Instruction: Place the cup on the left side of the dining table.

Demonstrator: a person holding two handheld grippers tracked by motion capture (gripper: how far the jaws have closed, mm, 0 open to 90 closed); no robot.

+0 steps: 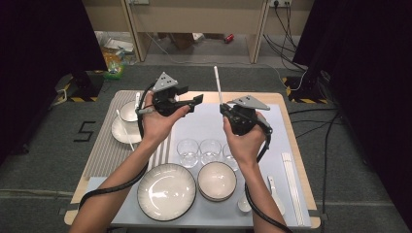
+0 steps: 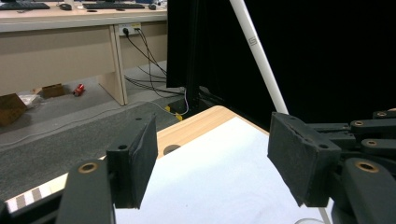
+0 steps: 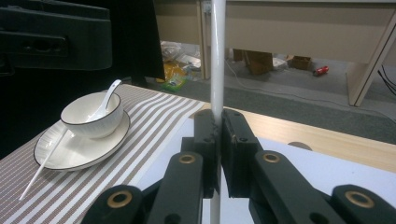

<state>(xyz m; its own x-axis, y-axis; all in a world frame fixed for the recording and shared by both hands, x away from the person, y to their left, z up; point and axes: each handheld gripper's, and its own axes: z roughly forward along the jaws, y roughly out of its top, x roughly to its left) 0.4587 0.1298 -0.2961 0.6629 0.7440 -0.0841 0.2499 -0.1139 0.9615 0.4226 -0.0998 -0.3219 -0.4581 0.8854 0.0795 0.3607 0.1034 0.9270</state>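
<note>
A person stands at a wooden table (image 1: 291,116), both forearms reaching in from its near edge, a black gripper in each hand.

The right gripper (image 1: 224,109) is clenched on a white chopstick (image 1: 217,83). In the right gripper view the jaws press together on the stick, which rises straight up from between the pads and also runs down below them. In the high view the chopstick stands nearly upright, its free end above the far edge of the table. The gripper hangs in the air over the middle of a pale mat (image 1: 214,121), raised off it.

The left gripper (image 1: 194,97) is released, its jaws standing wide apart with nothing between them. It hangs over the far left part of the pale mat and points toward the chopstick. In the left gripper view the stick passes behind the right-hand jaw, close to it but not between the jaws.

On the left end of the table lies a striped mat (image 1: 104,145). On it sits a plate (image 1: 119,132) bearing a small bowl (image 1: 128,111) with a spoon (image 3: 108,95) in it; a second chopstick (image 1: 125,130) leans across the plate's rim.

Near the front edge of the pale mat are a large dish (image 1: 166,191) and a stack of bowls (image 1: 217,181), with three glasses (image 1: 210,149) just behind them. At the near right corner lie another spoon (image 1: 274,191) and more white chopsticks (image 1: 291,184) along the right edge.
</note>
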